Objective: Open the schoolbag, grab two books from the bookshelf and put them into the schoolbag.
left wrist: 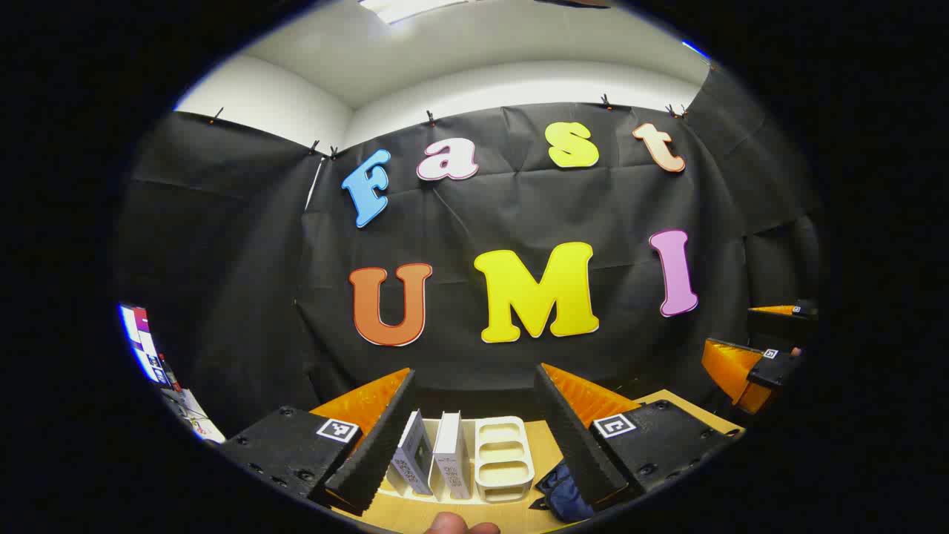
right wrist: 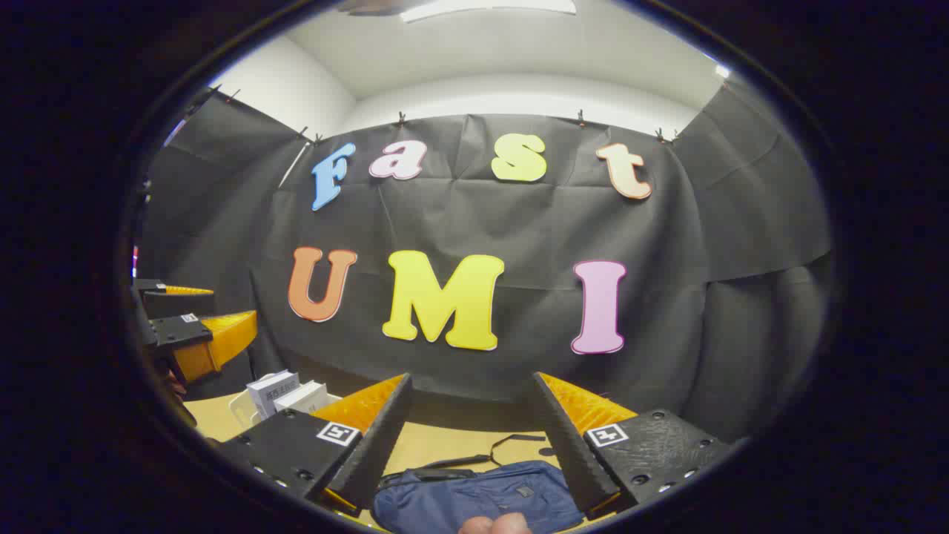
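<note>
While both grippers hang above the bench with nothing between their fingers, the task appears to stand at its very beginning.

Left gripper view: the left gripper has its fingers spread wide and released, grasping nothing. Between them, farther off, stands the white bookshelf with two books upright in its left slots, close together. A corner of the blue schoolbag lies on the bench just right of the bookshelf. The right gripper shows at the right edge; its fingers look apart.

Right gripper view: the right gripper is likewise released and empty. The schoolbag lies flat on the bench below its fingers, looking closed, strap trailing behind.

Judgement: bag unopened, both books unmoved; every step remains outstanding
</note>
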Tool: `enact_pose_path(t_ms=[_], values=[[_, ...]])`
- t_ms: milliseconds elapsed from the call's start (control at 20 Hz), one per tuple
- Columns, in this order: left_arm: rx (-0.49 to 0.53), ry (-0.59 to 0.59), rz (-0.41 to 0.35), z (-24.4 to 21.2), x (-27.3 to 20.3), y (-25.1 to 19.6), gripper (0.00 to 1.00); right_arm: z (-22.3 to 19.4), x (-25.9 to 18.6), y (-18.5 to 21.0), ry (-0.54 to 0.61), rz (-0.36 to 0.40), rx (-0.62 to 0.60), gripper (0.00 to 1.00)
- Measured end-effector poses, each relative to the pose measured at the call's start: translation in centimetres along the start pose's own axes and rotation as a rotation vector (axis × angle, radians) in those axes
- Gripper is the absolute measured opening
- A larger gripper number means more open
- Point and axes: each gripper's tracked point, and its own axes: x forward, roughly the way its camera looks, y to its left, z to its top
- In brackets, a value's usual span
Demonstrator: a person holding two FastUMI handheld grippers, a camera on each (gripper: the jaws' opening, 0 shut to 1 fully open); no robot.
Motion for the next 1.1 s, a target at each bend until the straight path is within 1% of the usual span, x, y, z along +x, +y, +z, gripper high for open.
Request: enact_pose_path(t_ms=[50,100,200,250,300,400,450,500,550,900,1100], values=[[-0.004,-0.005,-0.009,0.2,0.2,0.2,0.99,0.0,-0.2,0.0,0.0,-0.015,0.004,0.97],[-0.002,-0.007,-0.019,0.3,0.2,0.4,0.99,0.1,-0.6,0.0,0.004,-0.035,0.013,0.95],[0.001,-0.015,-0.042,0.2,0.2,1.0,0.99,0.0,-1.3,0.6,0.011,-0.06,0.02,0.95],[0.004,-0.012,-0.047,0.1,0.1,1.4,0.99,0.0,-1.8,0.9,0.013,-0.069,0.015,0.97],[0.002,-0.006,-0.052,-0.2,-0.1,1.8,0.99,0.0,-2.3,1.4,0.014,-0.073,0.012,0.97],[-0.013,-0.001,-0.056,-0.7,-0.4,2.6,0.99,0.0,-3.1,2.2,0.019,-0.076,0.011,0.98],[-0.019,0.006,-0.059,-0.9,-0.5,2.8,0.98,-0.2,-3.3,2.3,0.025,-0.082,0.01,0.95],[-0.02,0.015,-0.063,-1.2,-0.8,3.0,0.99,-0.3,-3.5,2.6,0.035,-0.084,0.013,0.98],[-0.022,0.018,-0.067,-1.3,-1.0,3.2,0.99,-0.3,-3.7,3.1,0.036,-0.082,0.018,0.98],[-0.05,0.03,-0.083,-1.8,-1.8,4.3,0.99,0.6,-4.0,5.4,0.024,-0.08,-0.001,0.97],[-0.051,0.036,-0.092,-2.1,-1.9,4.8,0.99,0.3,-4.2,6.5,0.035,-0.077,-0.012,0.97]])
